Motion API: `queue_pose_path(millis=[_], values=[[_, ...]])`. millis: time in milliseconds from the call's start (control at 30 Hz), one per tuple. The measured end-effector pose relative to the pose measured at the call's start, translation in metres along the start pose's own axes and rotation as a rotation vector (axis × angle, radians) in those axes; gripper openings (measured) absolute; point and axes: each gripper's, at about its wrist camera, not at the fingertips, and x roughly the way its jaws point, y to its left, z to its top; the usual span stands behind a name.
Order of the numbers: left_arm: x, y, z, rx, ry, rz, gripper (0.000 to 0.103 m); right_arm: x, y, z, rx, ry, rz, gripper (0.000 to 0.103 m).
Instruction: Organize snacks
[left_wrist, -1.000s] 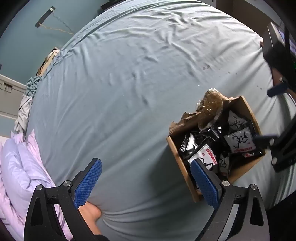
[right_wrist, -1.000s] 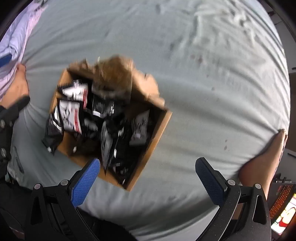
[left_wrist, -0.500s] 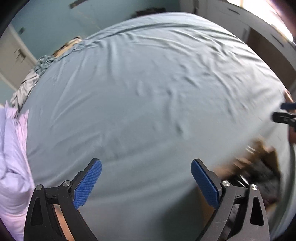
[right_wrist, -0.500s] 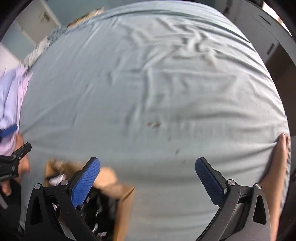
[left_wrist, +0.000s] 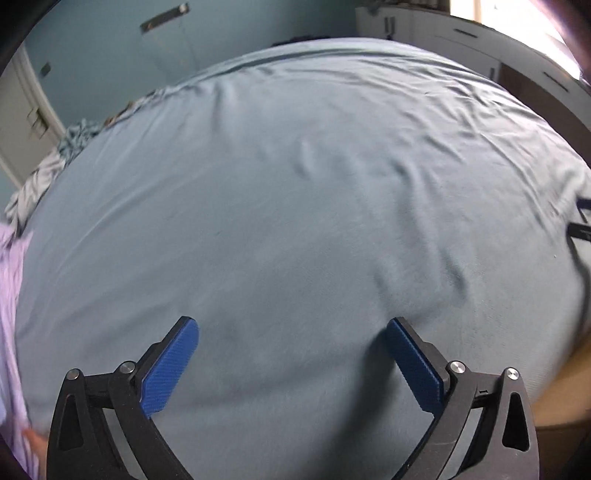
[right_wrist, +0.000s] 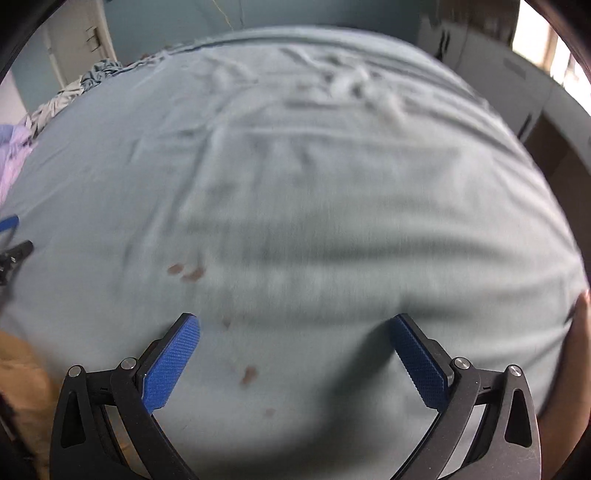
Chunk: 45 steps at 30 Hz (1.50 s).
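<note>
Over the bed sheet (left_wrist: 295, 206), both grippers wide open, empty.

Left gripper (left_wrist: 291, 363) and right gripper (right_wrist: 295, 362) hover with jaws spread full, nothing between the pads, probably just held ready above the mattress with no pick begun. Snacks not visible in either view; a tan blur at 4 o'clock in the left view (left_wrist: 561, 391) and at 8 o'clock in the right view (right_wrist: 18, 373) is likely the cardboard box, cut off by the frame edge, contents hidden. Right view motion-blurred; reddish spots (right_wrist: 186, 271) on sheet, unclear what. Purple bedding (left_wrist: 11, 295) at 9 o'clock.
</note>
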Motion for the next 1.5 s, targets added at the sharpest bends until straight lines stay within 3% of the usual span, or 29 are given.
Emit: queue_pose_path(millis=[133,267,1500], values=[[0.003,0.014,-0.007,-0.105,-0.055,-0.053,0.103,0.001,0.004,-0.008,0.016,-0.07,-0.017,0.103],[0.0,0.017,-0.016,-0.1,-0.061,-0.048,0.103,0.002,0.011,-0.014,0.015,-0.107,-0.034,0.103],[0.007,0.015,-0.011,-0.119,-0.062,-0.053,0.103,0.016,0.002,-0.002,0.017,-0.124,-0.041,0.103]])
